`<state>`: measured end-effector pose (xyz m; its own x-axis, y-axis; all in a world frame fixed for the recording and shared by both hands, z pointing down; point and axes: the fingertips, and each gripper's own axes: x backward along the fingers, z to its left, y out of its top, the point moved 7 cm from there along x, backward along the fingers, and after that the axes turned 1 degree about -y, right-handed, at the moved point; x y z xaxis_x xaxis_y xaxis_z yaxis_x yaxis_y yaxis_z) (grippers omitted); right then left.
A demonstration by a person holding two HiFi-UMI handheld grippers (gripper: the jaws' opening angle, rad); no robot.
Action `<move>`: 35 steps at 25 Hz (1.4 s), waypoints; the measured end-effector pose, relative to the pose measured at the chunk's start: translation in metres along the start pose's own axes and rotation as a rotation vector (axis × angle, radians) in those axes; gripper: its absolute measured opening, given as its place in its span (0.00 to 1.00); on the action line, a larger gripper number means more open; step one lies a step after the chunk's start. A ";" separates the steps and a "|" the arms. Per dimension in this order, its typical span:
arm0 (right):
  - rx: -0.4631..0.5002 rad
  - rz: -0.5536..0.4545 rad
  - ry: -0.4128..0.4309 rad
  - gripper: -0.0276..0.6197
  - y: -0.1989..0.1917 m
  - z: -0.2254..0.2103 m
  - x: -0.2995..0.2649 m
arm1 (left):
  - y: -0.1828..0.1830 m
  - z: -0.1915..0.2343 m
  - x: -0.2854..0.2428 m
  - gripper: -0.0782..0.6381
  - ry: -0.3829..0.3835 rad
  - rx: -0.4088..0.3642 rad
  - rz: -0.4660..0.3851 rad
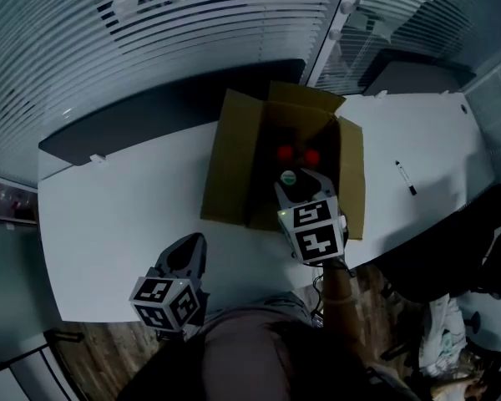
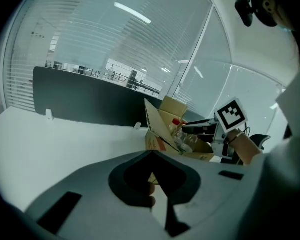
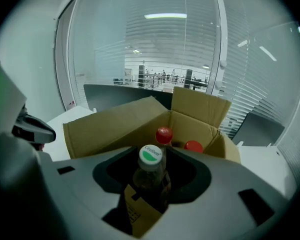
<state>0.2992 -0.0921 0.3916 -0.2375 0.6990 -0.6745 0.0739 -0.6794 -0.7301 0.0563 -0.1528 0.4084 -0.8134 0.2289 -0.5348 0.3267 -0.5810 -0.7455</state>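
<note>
While the right gripper [image 1: 301, 186] pinches a green-capped bottle [image 3: 151, 174] upright in the near end of the open cardboard box [image 1: 232, 153] (two red-capped bottles [image 3: 164, 134] stand behind it), the left gripper [image 1: 188, 256] hangs at the white table [image 1: 117, 215] edge, jaws pressed together, empty.
</note>
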 end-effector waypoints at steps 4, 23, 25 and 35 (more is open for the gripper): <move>-0.004 0.060 0.024 0.32 -0.005 0.001 -0.009 | -0.001 0.002 -0.005 0.12 0.001 0.010 0.014; -0.011 0.027 0.046 0.31 -0.006 0.004 -0.005 | -0.010 -0.001 0.001 0.12 0.046 0.014 0.016; -0.008 0.004 0.052 0.31 -0.002 0.004 0.001 | -0.011 -0.004 0.004 0.12 0.052 0.015 0.013; 0.048 -0.130 0.118 0.31 0.018 0.006 0.033 | -0.023 -0.024 0.020 0.12 0.101 0.025 -0.023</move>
<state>0.2863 -0.0824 0.3566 -0.1269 0.8009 -0.5851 0.0027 -0.5896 -0.8077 0.0447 -0.1161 0.4050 -0.7676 0.3190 -0.5559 0.2955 -0.5936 -0.7486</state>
